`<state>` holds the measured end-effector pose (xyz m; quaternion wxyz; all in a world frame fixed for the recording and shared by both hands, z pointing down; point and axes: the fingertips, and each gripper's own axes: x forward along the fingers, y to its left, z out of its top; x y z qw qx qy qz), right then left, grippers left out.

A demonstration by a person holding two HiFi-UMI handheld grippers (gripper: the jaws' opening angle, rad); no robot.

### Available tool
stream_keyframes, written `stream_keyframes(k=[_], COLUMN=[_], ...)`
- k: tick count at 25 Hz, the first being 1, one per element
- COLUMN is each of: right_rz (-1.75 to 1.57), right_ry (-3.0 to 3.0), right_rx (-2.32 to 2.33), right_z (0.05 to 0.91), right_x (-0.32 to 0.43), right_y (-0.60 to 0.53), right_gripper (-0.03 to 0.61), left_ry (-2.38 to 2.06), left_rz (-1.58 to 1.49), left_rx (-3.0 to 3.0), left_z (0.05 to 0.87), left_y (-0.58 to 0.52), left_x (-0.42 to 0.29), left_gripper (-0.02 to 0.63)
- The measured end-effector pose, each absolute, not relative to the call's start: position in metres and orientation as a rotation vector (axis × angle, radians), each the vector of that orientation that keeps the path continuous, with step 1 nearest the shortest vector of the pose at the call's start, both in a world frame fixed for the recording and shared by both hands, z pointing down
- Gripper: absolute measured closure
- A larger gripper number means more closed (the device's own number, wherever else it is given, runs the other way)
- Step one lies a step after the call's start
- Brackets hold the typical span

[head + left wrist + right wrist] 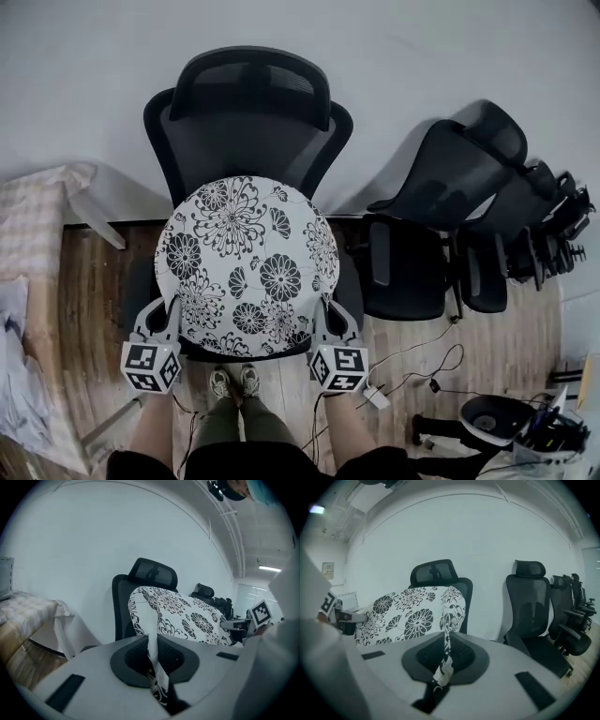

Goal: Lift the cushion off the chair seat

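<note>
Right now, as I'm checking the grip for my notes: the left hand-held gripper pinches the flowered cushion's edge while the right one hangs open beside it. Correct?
Not quite. The right hand-held gripper is also shut on the cushion edge, as the right gripper view shows. The left hand-held gripper does pinch it.

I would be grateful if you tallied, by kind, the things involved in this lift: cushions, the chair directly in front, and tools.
Floral cushion: 1
Black chair in front: 1
Tools: 2, the left tool and the right tool, each clamped on the cushion's near edge
Total: 4
</note>
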<state>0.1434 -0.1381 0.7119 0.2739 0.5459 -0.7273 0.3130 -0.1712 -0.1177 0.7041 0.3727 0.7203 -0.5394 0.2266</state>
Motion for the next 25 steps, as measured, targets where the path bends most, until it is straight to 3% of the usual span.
stream_keyframes(k=[7,17,25], right_rz=[0.781,0.676,0.566], right_ry=[-1.968,-2.056,-2.096], right_rx=[1.500,1.562,1.569], right_z=[0.740,0.699,0.717], right_x=[0.145,0.141,0.140], right_y=[-0.134,-0.136,-0.131], right_gripper=[0.552,0.552,0.552], left_ry=[-1.396,-1.453,-1.483], left_rz=[0.511,0.454,0.394], left_rx=[1.875,1.969,2.038], left_z=[0.741,0.703,0.727], left_y=[-0.113,-0.112,-0.108], left_x=[-0.170,-0.174,-0.171], left_gripper=[0.584,0.584,0.584])
